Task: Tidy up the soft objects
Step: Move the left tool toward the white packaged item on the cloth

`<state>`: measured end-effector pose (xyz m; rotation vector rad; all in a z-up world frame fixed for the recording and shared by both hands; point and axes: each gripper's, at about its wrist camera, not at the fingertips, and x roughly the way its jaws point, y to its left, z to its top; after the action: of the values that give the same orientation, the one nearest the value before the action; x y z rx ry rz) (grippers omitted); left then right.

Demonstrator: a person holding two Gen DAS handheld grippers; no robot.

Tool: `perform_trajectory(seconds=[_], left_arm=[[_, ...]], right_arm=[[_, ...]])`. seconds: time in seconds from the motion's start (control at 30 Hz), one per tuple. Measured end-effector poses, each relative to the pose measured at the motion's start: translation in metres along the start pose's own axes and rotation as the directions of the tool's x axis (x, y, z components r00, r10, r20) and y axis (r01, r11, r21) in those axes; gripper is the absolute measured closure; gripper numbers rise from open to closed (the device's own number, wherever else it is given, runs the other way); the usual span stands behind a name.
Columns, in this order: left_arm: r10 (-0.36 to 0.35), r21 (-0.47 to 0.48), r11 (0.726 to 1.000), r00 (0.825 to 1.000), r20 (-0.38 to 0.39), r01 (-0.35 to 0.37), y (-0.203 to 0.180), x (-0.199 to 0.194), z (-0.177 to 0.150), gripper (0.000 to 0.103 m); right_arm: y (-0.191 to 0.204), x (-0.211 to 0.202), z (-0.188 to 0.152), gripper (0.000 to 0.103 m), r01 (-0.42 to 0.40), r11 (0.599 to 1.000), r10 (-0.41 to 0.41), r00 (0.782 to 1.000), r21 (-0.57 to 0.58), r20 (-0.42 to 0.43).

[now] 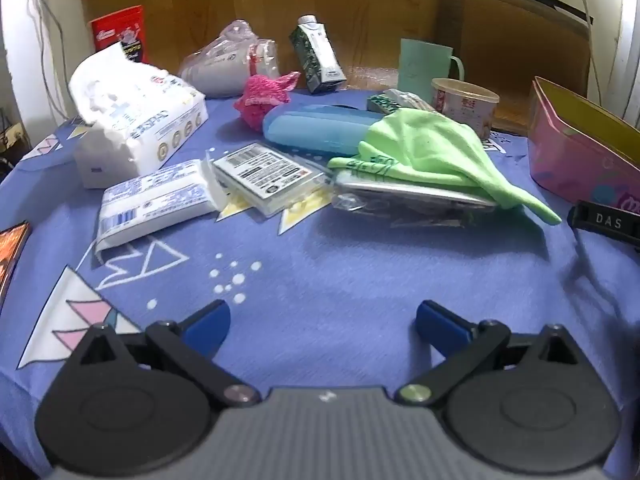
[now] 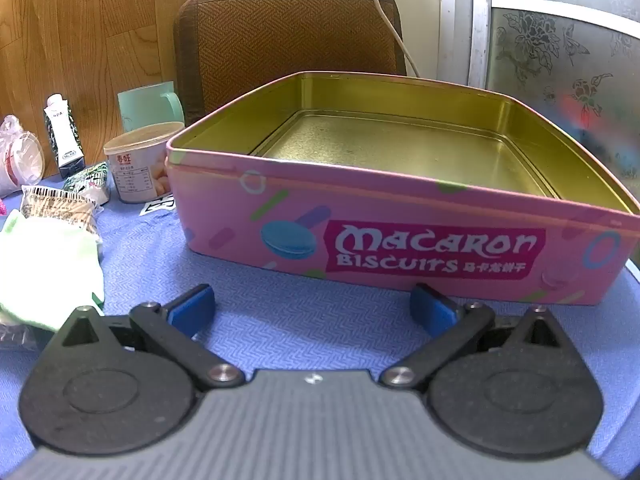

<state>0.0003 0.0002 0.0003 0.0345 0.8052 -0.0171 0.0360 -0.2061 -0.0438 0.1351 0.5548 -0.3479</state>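
Evidently nothing is gripped yet: the left gripper hangs over bare blue tablecloth with its jaws spread wide and empty, and the right gripper stands just as wide, empty too, just in front of the pink macaron biscuit tin.

That tin serves as the landmark. It is a shallow rectangular box of thin metal, glossy pink outside, brushed gold inside, its floor bare; it looks like the natural bin for the soft things. Well to its left lies the green cloth, a limp microfibre piece draped over a crinkly clear plastic packet and partly over a smooth blue case. Farther from the tin, behind the case, sits a bright pink knitted item, loose and nubbly. Farthest from the tin are the tissue packs, puffy in slick printed film.

The step in hand appears to be choosing and approaching a first soft object. The green cloth is nearest the tin, so it is the sensible pick. A good grasp would pinch a bunched fold near its thick middle rather than its thin trailing tip, and lift straight up so the packet beneath is not dragged along.
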Motion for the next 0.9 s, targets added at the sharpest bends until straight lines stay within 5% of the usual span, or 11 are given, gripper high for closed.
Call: perform_trajectory(seconds=[0.13, 0.2, 0.27, 0.33, 0.4, 0.67, 0.73, 0.8, 0.9], left_arm=[[-0.013, 0.003, 1.0, 1.0, 0.015, 0.013, 0.011, 0.0, -0.003, 0.0], [-0.032, 0.008, 0.999, 0.999, 0.032, 0.032, 0.02, -0.006, -0.011, 0.0], [-0.084, 0.025, 0.996, 0.995, 0.058, 0.083, 0.03, -0.01, -0.018, 0.0], [-0.118, 0.037, 0.993, 0.989, 0.086, 0.115, 0.039, -0.015, -0.025, 0.0], [-0.129, 0.049, 0.991, 0.985, 0.117, 0.124, 0.048, -0.02, -0.034, 0.0], [-0.154, -0.041, 0.986, 0.972, 0.175, 0.164, 0.115, -0.045, -0.04, 0.001], [-0.157, -0.101, 0.978, 0.967, 0.201, 0.18, 0.139, -0.048, -0.033, 0.001], [-0.168, -0.162, 0.966, 0.963, 0.208, 0.204, 0.161, -0.044, -0.023, 0.001], [-0.207, -0.237, 0.939, 0.96, 0.186, 0.248, 0.185, -0.031, -0.004, 0.007]], right_arm=[[0.008, 0.0, 0.001, 0.0, -0.021, 0.999, 0.021, 1.0, -0.028, -0.003], [0.005, -0.005, -0.001, 0.0, -0.11, 0.993, 0.11, 0.994, -0.042, -0.009], [-0.007, -0.016, -0.006, 0.0, -0.266, 0.964, 0.266, 0.964, -0.009, -0.005], [-0.023, -0.028, -0.014, 0.0, -0.421, 0.903, 0.42, 0.907, 0.082, 0.026], [-0.029, -0.031, -0.016, 0.0, -0.494, 0.862, 0.496, 0.868, 0.115, 0.01], [-0.003, -0.059, -0.026, 0.001, -0.487, 0.873, 0.487, 0.872, -0.006, 0.046], [0.016, -0.073, -0.025, 0.004, -0.529, 0.84, 0.539, 0.839, -0.121, 0.077], [0.041, -0.092, -0.025, 0.005, -0.577, 0.774, 0.617, 0.78, -0.262, 0.104], [0.083, -0.098, -0.022, 0.013, -0.646, 0.639, 0.714, 0.7, -0.418, 0.009]])
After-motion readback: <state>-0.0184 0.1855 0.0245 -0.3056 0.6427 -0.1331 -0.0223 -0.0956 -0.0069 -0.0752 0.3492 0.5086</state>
